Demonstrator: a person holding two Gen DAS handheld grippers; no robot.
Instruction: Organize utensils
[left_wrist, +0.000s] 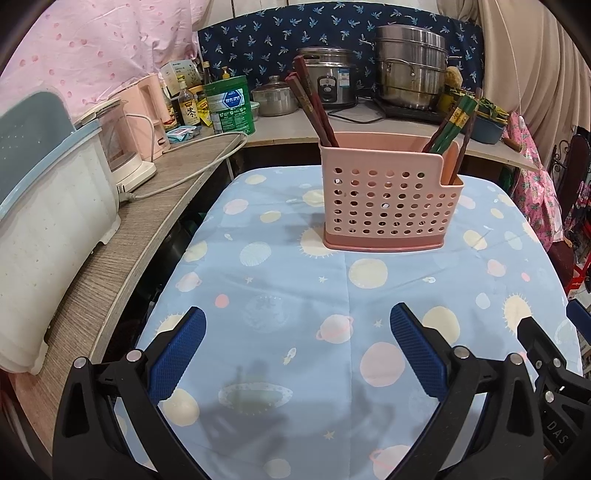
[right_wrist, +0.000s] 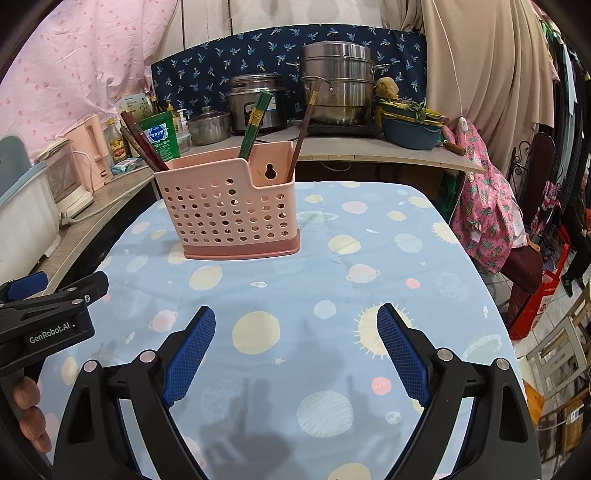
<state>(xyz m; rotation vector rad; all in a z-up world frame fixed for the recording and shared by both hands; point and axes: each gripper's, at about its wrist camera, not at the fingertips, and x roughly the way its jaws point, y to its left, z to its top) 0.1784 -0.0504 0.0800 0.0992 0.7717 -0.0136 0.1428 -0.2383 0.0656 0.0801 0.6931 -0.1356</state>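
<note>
Chopsticks are standing in the pink perforated holder, which is sitting upright on our table with the planet-print cloth. From our left wrist camera the holder is lying toward one o'clock, and from our right wrist camera toward eleven o'clock. We are seeing a dark red bunch leaning toward eleven o'clock out of the holder's left end, while the green chopsticks and a brown chopstick are leaning out of its right end.

We are holding our left gripper above the bare cloth with its blue pads spread wide and nothing between them. We are holding our right gripper the same way, jaws wide apart and gripping nothing. Both are hovering well short of the holder, at six o'clock from it. Our left hand's fingers are showing at eight o'clock in the right wrist view.

Behind the table, at twelve o'clock, a steel steamer pot and a rice cooker are sitting on the counter.
</note>
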